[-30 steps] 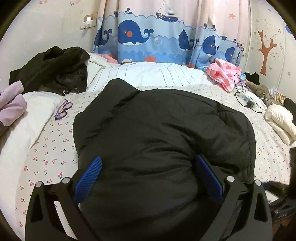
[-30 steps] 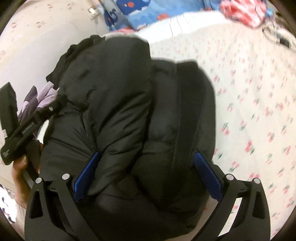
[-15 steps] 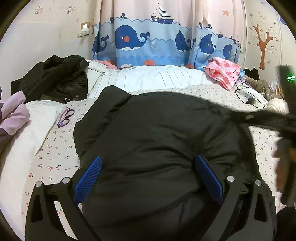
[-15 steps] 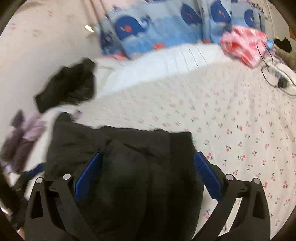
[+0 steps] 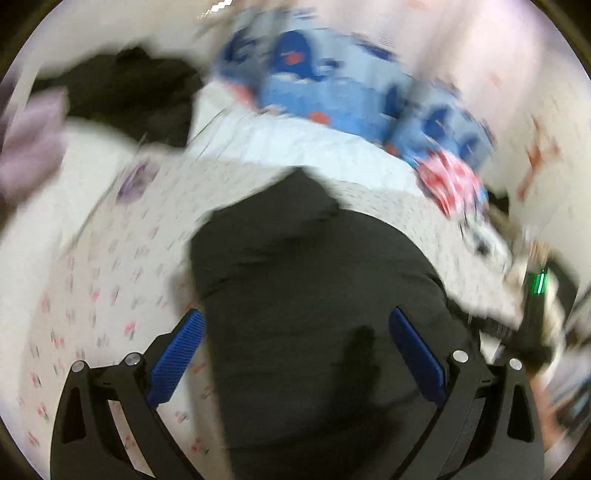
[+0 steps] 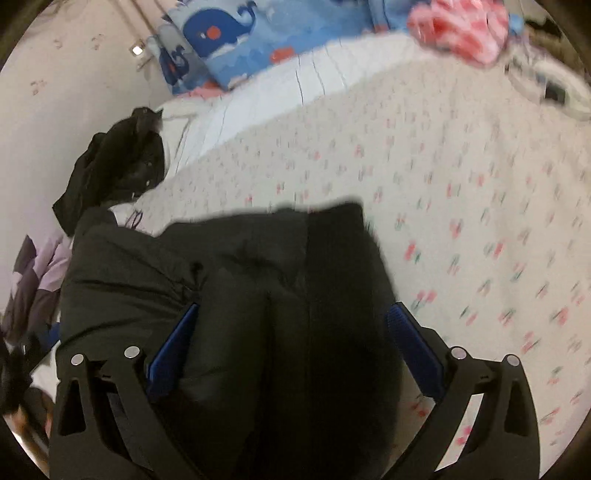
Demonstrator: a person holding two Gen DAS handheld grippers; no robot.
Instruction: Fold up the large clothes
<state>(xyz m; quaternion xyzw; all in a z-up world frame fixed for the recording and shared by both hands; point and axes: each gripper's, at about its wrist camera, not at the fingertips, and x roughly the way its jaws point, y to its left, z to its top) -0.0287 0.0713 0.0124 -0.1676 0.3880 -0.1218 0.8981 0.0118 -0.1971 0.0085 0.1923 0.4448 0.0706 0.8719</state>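
- Black padded jacket (image 5: pixel 314 288): lies bunched on the bed (image 5: pixel 92 280), over the flower-print sheet; also visible in the right wrist view (image 6: pixel 258 266).
- Left gripper (image 5: pixel 295 354): blue pads spread wide apart, the jacket's bulk between them; whether the pads touch the fabric cannot be told, as the view is smeared.
- Right gripper (image 6: pixel 291 347): pads likewise apart, straddling the jacket's near folds; contact with the cloth cannot be told.
- Second dark garment (image 6: pixel 110 170): heaped at the bed's far left, well apart from the jacket.
- Whale-print curtain (image 6: pixel 229 33): hangs behind the bed.
- Pink checked cloth (image 6: pixel 461 26): at the far right.
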